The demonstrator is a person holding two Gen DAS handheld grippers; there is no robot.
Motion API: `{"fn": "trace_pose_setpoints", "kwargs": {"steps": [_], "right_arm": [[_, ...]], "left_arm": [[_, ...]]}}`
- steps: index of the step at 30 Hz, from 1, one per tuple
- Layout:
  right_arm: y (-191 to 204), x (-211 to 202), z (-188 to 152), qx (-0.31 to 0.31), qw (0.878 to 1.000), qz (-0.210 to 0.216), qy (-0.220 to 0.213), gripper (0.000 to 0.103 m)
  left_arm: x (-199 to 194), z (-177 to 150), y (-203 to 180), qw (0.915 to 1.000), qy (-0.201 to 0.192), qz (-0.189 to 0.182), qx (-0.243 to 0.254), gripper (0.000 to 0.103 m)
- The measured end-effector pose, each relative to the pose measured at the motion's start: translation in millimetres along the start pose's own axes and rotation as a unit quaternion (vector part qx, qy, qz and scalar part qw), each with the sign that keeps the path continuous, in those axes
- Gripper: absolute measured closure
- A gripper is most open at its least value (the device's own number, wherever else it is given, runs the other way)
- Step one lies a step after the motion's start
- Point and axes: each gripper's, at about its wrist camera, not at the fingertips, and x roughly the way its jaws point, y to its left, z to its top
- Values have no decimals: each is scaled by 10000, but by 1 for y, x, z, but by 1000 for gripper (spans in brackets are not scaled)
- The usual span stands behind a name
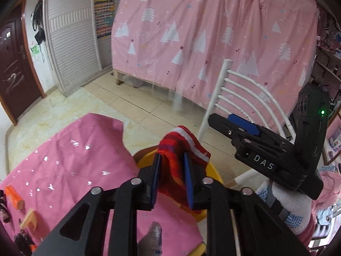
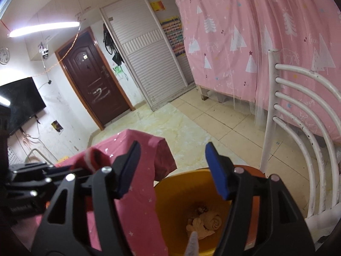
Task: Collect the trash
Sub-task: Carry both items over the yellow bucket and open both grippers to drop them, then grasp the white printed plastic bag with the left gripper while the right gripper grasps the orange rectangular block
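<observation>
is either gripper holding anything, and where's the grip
The left gripper is shut on the red sock, pinching its bunched middle so the white-striped cuff sticks out beyond the fingers. The right gripper is open and empty.

Right gripper (image 1: 221, 125) body, at 3 o'clock in the left wrist view: "DAS"
Pink curtain (image 2: 277, 42): "happy", faint

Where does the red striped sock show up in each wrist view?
Left wrist: the red striped sock sits centre frame, clamped in the left gripper, above the yellow bin.
Right wrist: it peeks out at lower left, over the pink tablecloth.
Shared landmark: the white chair.
</observation>
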Motion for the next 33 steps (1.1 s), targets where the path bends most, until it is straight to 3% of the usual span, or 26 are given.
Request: {"fn": "trace_pose_setpoints", "kwargs": {"steps": [4, 14, 23, 33], "right_arm": [[-3, -1, 1, 16, 10000, 39, -27, 42], [11, 5, -1, -135, 9998, 143, 70, 42], [54, 11, -10, -495, 9979, 363, 219, 42], [121, 26, -24, -916, 9917, 765, 476, 42]], "left_arm": [[2, -3, -4, 10000, 1, 16, 32, 81], [-17, -8, 17, 9997, -115, 89, -212, 81], [-56, -29, 53, 9979, -394, 309, -403, 79], [-104, -59, 110, 9921, -656, 589, -889, 65]]}}
